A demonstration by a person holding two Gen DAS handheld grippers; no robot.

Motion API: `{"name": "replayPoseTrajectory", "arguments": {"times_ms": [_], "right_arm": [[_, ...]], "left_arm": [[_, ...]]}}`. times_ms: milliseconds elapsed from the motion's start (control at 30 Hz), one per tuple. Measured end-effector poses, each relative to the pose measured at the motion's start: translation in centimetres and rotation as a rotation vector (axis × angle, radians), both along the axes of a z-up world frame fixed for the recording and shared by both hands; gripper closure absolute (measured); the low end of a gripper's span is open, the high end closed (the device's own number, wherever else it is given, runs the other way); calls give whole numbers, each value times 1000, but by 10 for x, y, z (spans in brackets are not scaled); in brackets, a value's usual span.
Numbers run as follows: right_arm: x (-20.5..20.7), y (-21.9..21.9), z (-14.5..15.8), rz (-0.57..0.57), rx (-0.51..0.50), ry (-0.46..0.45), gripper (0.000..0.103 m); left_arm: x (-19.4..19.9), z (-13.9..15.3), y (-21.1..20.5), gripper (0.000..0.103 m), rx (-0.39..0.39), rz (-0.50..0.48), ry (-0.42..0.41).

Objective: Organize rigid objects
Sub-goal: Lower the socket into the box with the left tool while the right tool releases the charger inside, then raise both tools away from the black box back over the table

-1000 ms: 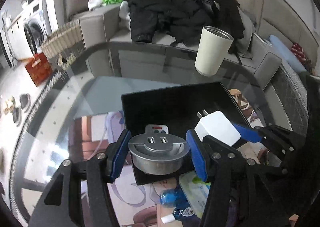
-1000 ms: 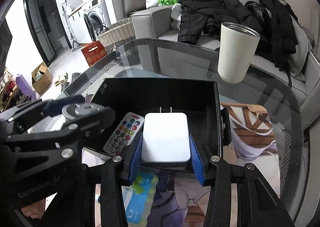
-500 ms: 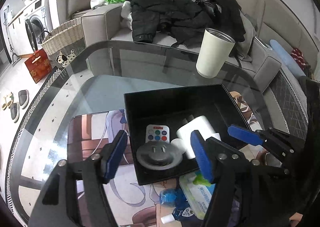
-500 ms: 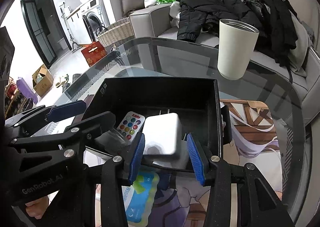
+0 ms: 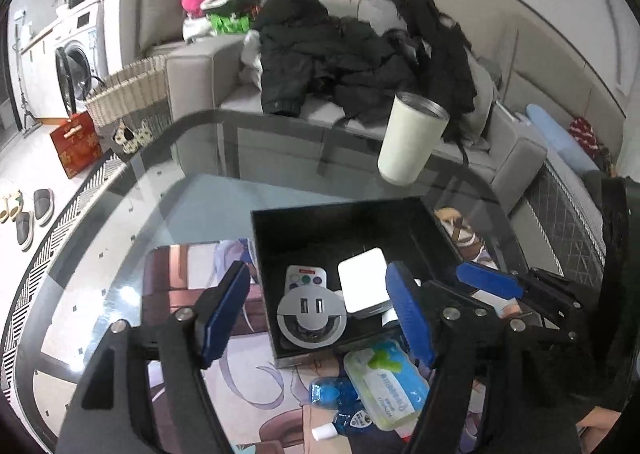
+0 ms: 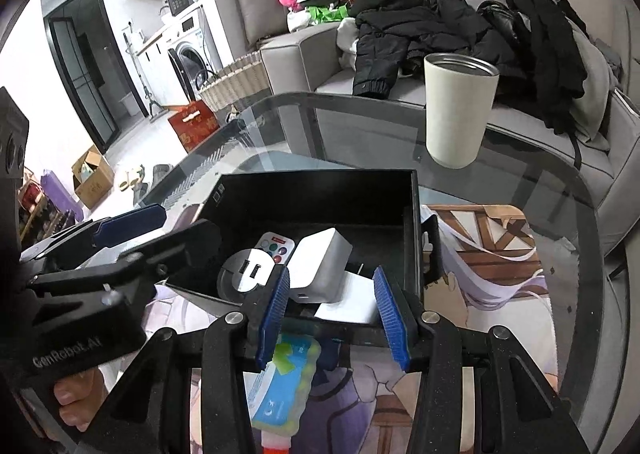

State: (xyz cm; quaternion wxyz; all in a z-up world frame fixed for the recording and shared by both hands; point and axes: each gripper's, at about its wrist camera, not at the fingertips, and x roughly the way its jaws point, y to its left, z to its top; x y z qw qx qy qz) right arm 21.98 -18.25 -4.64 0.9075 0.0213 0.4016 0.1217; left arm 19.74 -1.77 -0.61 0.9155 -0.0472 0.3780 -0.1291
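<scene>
The black box (image 5: 404,214) sits on the glass table (image 5: 132,222), close to its near edge, with its open top showing a round silver socket (image 5: 310,312) at the box's 7 o'clock corner, a small remote (image 5: 306,278) just behind it and a white charger (image 5: 362,284) beside both toward 3 o'clock. The left gripper (image 5: 316,314) hangs above that near wall, its jaws spreading wide and still opening, with nothing pressed between the blue pads though the socket shows in the gap. The right gripper (image 6: 330,312) holds its pads at a narrower spacing over the box's near rim, touching nothing; the charger lies tilted just past them. Free glass stretches from the box toward 9 and 12 o'clock; a cream cup (image 5: 412,142) stands alone near the far edge at 1 o'clock. Under the glass near 6 o'clock lie a wipes pack (image 5: 384,386) and a blue bottle (image 5: 344,410); their print is too small to read. Only the right wrist view shows a flat white card (image 6: 352,302) under the charger, and "GenRobot.AI" on the left gripper's body, with fingers of a hand (image 6: 74,398) beneath it.
</scene>
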Motion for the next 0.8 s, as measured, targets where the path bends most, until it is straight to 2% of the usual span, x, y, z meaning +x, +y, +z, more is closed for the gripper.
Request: {"name": "replayPoseTrajectory", "arguments": {"times_ms": [100,167,300,367,400,467,500,533,633,700,800], "right_arm": [[-13,-5,10,-8,20,-46,58],[-25,-6,18,-12,20,-92,58],[-52,-6,38,-11,5,-235,58],[-70,-6,51,-9,10,-328,58],[-76,-7,56,-17,11,-367,52],[-95,-12,66,-47,27,-473,40],[-106,-14,72,-55,42,-539,28],[-116,-16,78,-59,49,-589,22],[-139,-18,93,-39,53,-702,17],[-149,-17,99,-23,50,-732,14],[-156,-17,101,-12,62,-727,13]], "left_arm": [[-16,13,5,32,-20,13,-75],[-33,23,7,31,-33,16,-156],[-60,38,11,26,-36,50,-276],[-77,48,12,23,-30,55,-364],[-87,52,12,20,-18,66,-414],[-103,59,12,5,10,91,-500],[-110,61,13,4,17,101,-534],[-119,63,14,3,23,106,-574],[-136,69,20,3,24,102,-638],[-141,71,26,2,19,115,-652],[-144,73,33,2,-4,135,-651]]}}
